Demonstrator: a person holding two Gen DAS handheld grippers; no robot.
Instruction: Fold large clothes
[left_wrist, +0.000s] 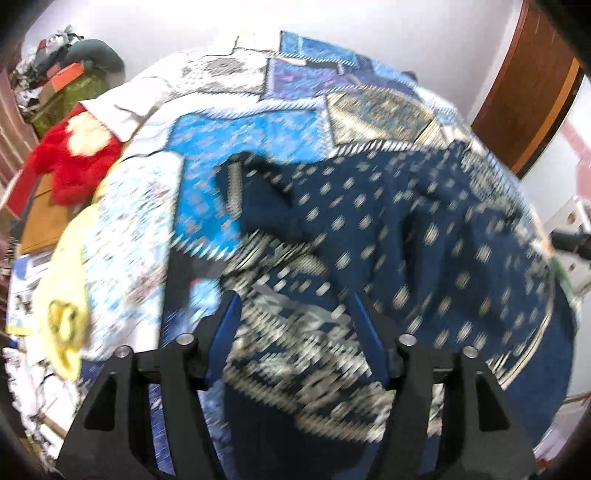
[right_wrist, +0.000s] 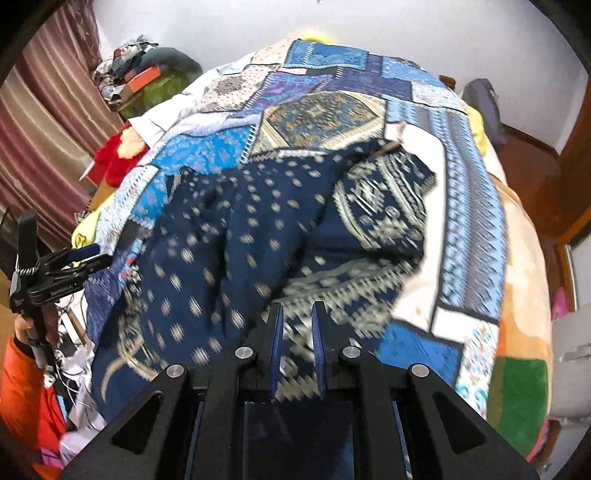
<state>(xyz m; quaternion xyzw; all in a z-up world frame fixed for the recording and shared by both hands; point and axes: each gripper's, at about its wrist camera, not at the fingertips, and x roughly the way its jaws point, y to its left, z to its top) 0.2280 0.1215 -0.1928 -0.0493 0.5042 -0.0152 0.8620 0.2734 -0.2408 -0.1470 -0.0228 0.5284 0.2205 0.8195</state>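
Bed with blue patchwork quilt (right_wrist: 461, 206); crumpled navy garment with cream dot print (right_wrist: 236, 236) on top. Left gripper (left_wrist: 293, 306) jaws wide, empty. Right gripper (right_wrist: 297, 314) nearly closed, pinching the garment's hem.

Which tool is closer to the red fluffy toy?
Left. The left tool is at the bed's left edge, on the same side as the red fluffy toy. The right tool is over the dark blue garment, farther right.
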